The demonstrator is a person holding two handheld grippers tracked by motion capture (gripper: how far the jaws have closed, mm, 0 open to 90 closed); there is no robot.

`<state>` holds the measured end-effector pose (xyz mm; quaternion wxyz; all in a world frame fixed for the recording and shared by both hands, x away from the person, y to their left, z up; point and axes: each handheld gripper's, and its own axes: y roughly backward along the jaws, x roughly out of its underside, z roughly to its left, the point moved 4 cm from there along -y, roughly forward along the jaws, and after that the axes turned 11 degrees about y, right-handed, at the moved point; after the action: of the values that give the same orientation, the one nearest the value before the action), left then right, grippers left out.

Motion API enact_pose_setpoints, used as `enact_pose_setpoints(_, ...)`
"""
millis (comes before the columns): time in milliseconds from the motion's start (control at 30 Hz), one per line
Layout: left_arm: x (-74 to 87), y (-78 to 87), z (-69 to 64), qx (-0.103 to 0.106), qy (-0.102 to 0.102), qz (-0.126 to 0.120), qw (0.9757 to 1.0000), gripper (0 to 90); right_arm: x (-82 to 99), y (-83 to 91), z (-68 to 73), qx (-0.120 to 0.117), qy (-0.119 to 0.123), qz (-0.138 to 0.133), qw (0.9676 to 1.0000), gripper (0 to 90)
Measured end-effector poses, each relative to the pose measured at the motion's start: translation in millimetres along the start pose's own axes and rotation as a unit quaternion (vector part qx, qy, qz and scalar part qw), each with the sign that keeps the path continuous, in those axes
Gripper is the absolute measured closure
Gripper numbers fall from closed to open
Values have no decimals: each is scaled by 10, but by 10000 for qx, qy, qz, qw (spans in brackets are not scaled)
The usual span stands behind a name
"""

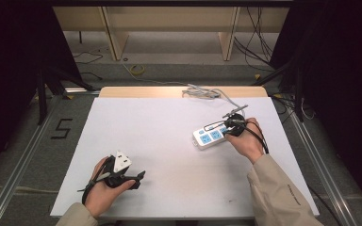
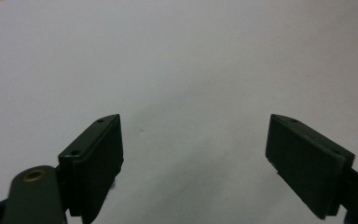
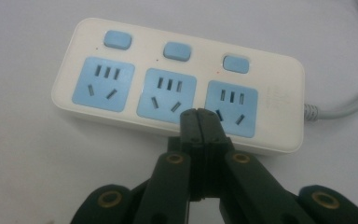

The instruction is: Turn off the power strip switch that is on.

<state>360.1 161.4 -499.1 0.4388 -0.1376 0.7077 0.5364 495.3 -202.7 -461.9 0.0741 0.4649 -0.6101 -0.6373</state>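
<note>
A white power strip [image 3: 177, 88] with three blue sockets and three blue buttons is seen on the right of the bench [image 1: 169, 141]. The right tongs [image 3: 199, 114] are pressed together over it. The left tongs [image 2: 193, 154] are held wide apart.

We see a table [image 1: 169, 141] covered by a white sheet, with a strip of bare wood showing along its far edge at 12 o'clock. A white power strip [image 1: 209, 137] with three blue sockets and three blue switches lies flat on the sheet at about 2 o'clock. Its grey cord [image 1: 202, 92] runs toward 12 o'clock and bunches in a loose coil on the wooden strip.
</note>
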Motion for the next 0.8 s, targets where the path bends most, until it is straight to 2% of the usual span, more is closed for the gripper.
enact_pose_setpoints(800, -1, 2, 2, -6, -6, -3, 10000, 191, -79, -38, -71, 29, -2, 61, 10000, 900)
